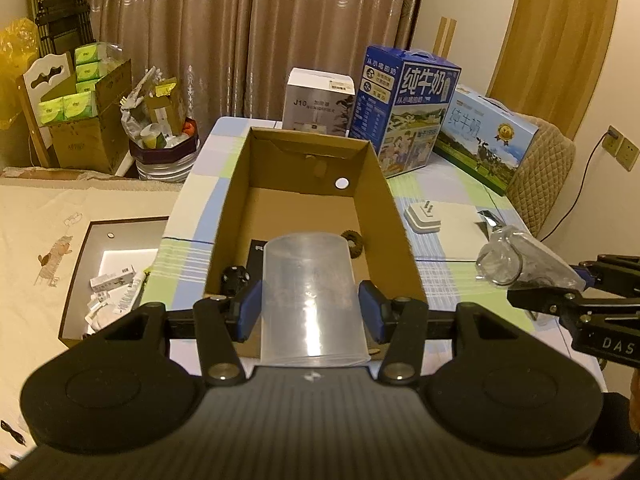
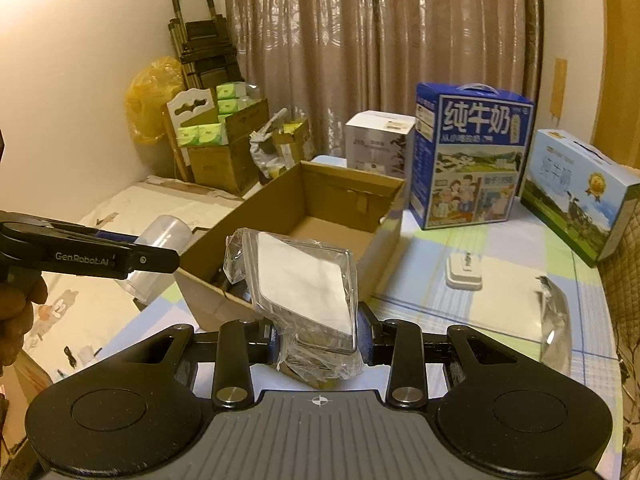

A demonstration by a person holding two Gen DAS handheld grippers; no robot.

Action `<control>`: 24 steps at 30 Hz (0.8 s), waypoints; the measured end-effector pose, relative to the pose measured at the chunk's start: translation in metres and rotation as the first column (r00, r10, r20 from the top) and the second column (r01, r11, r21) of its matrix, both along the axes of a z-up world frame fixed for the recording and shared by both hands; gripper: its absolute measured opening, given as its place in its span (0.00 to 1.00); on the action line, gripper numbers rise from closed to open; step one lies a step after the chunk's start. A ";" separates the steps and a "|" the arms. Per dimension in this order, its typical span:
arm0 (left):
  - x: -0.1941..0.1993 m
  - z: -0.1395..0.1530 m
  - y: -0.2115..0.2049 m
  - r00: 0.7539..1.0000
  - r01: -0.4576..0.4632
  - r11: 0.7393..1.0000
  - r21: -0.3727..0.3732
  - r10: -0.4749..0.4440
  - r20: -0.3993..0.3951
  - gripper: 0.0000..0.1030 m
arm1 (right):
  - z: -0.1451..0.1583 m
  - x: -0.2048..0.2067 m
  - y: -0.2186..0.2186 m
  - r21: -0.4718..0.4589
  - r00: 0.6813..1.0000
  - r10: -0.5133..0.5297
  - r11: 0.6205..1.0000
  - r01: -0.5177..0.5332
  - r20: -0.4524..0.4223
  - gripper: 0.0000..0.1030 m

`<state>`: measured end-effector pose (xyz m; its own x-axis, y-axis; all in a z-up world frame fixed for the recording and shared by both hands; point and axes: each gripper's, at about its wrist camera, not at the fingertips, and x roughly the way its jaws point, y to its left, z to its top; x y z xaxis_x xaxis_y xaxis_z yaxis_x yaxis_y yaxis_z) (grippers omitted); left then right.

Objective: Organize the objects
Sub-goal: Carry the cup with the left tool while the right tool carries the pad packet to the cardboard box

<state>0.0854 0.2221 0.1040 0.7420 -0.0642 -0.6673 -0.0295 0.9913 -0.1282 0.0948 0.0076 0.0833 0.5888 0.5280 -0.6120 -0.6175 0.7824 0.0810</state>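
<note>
Left gripper (image 1: 310, 312), jaws clamped on a clear plastic cup (image 1: 310, 300), hangs nearer the cardboard box (image 1: 400, 216) — right gripper (image 2: 316, 336), clamped on a bagged packet (image 2: 308, 280), waits beside it.

Left gripper (image 1: 310, 312) clamped on clear plastic cup (image 1: 310, 300) over near end of open cardboard box (image 1: 394, 216); white plug (image 1: 422, 218) on surface (image 1: 452, 240) right of box.

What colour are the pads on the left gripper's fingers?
Blue, gripping the clear plastic cup; the pads show best in the left wrist view.
</note>
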 end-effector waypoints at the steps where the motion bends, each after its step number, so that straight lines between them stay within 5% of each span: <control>1: 0.002 0.001 0.001 1.000 0.001 1.000 0.000 -0.001 0.001 0.46 | 0.000 0.002 0.003 0.001 1.000 0.003 1.000 -0.003 -0.001 0.32; 24: 0.043 -0.014 0.019 0.999 0.030 0.999 0.010 -0.030 -0.020 0.46 | -0.019 0.046 0.048 -0.009 0.999 0.019 1.000 -0.019 -0.035 0.32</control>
<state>0.1283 0.2408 0.0902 0.7264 -0.0792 -0.6827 -0.0022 0.9931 -0.1176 0.1413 0.0561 0.0644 0.5572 0.5331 -0.6367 -0.6292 0.7714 0.0952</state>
